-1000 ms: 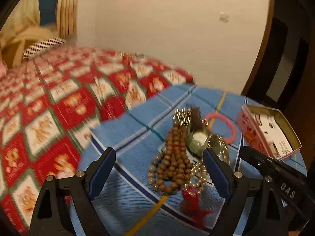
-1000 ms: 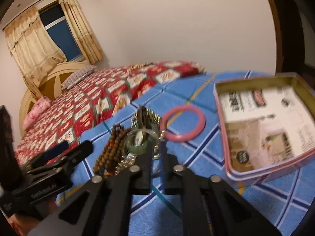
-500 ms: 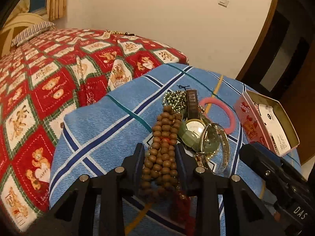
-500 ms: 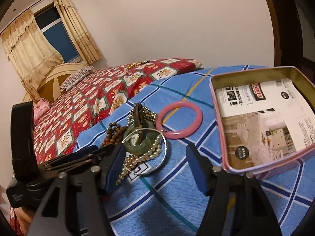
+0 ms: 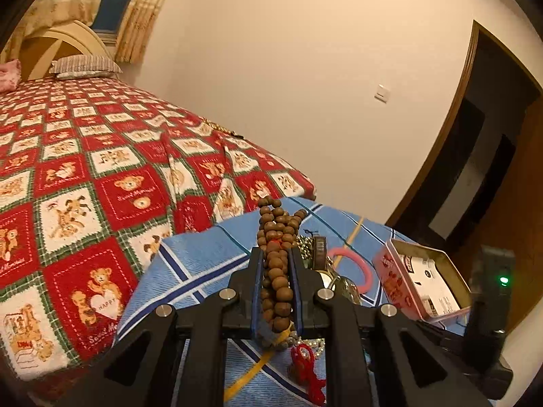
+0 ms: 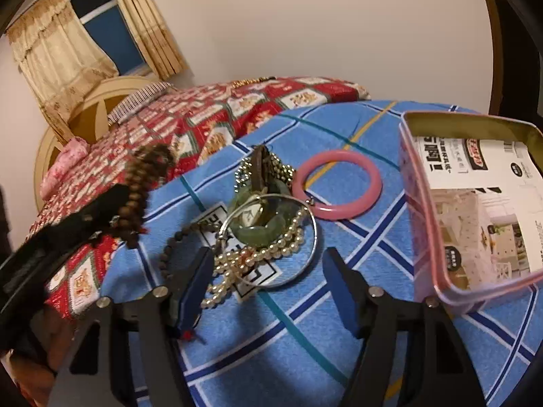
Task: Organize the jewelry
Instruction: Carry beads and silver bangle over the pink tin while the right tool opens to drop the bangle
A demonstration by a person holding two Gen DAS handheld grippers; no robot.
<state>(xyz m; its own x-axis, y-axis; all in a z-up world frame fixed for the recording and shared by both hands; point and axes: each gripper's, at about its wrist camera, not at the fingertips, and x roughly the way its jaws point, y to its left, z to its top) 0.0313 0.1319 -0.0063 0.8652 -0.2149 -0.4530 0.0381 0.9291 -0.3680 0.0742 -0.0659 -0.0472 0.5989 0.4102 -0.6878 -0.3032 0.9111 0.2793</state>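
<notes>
The brown bead string (image 5: 276, 273) is squeezed between the two fingers of the left gripper (image 5: 275, 264), which are closing on it. It hangs up off the bench (image 6: 339, 129) with the blue checked cloth. Its red tassel (image 5: 307, 366) dangles below. The right gripper (image 6: 268, 278) has its fingers wide and opening, with nothing held. They sit on each side of the pile: one pearl string (image 6: 251, 257), one silver ring bangle (image 6: 305, 257), one green bracelet (image 6: 261, 234). One pink bangle (image 6: 339, 210) lies just beside the pile. One open pink tin (image 6: 424, 224) stands near it. A red bed (image 5: 85, 169) is behind.
</notes>
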